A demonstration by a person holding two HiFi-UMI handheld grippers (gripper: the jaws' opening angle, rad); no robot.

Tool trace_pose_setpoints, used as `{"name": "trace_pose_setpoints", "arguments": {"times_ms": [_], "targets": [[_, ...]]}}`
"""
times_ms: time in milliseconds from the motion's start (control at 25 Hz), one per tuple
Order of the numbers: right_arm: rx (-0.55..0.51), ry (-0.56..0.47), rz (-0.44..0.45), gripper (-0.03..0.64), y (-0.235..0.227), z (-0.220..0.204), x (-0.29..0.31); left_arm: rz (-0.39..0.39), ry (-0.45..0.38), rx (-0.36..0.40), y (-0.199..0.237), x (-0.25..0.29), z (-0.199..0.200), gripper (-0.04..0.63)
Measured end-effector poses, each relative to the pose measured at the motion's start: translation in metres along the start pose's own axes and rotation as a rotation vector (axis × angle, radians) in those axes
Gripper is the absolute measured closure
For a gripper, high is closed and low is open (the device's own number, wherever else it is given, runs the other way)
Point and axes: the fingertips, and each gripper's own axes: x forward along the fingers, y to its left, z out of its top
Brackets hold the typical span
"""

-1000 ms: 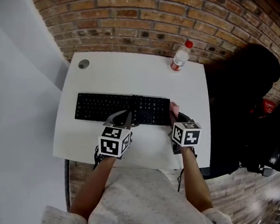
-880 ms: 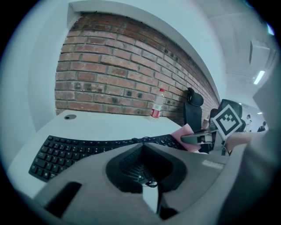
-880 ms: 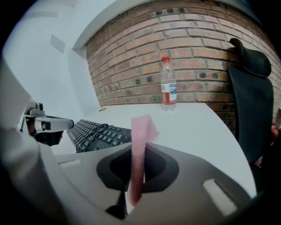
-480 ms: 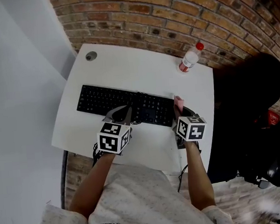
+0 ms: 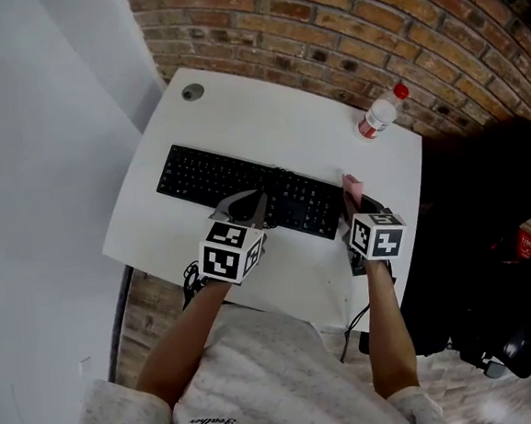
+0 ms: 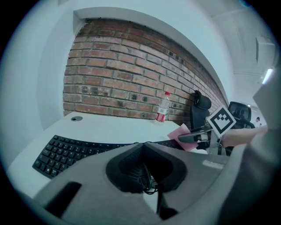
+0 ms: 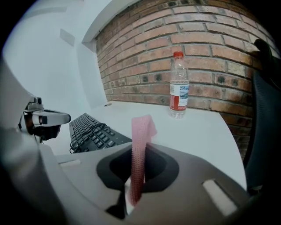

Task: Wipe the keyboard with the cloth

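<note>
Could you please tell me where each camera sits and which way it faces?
Head view: on the person's head, steeply down at desk and keyboard; forearms, left gripper, right gripper show.
Left gripper view: on that gripper, along its closed jaws towards the brick wall.
Right gripper view: likewise towards the wall, jaws clamping the pink cloth.
All three share keyboard and bottle.

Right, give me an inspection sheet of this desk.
Surface: white desk, grommet at its far left corner.
Job's things: keyboard lies across the desk; pink cloth stands pinched in the right gripper.
Clutter: bottle, upright at the far right corner.
Grippers: left gripper has its fingers together over the keyboard; right gripper is shut on the cloth.
Cables: black cable coiled on the keyboard.
Surroundings: brick wall behind; black chair at right.
</note>
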Motion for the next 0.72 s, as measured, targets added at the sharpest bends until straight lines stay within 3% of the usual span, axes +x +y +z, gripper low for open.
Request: {"name": "trace_pose_setpoints", "arguments": {"times_ms": [720], "targets": [[-0.187, 0.027, 0.063, 0.595, -0.012, 0.019, -0.003, 0.028, -0.029, -0.007, 0.005, -0.009, 0.009, 0.611]]}}
